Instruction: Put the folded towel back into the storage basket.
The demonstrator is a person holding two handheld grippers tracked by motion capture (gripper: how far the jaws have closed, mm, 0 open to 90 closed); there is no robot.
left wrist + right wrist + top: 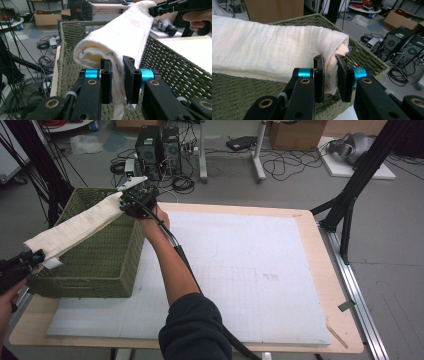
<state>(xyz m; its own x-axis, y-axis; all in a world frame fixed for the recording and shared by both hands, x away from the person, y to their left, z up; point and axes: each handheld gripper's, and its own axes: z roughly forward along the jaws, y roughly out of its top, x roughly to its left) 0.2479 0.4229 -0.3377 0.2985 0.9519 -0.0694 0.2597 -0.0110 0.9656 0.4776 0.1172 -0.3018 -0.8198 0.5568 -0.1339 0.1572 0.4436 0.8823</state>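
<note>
Holding a rolled cream towel [75,227] stretched above the green woven basket [100,265], we pinch its near end in the left gripper [31,256], jaws closed tight on the cloth. Its long axis runs from near-left to far-right, ending at the right gripper [124,202], likewise clamped on the far end. No writing is readable.

Basket [100,265] walls (towel [75,227] above)
</note>
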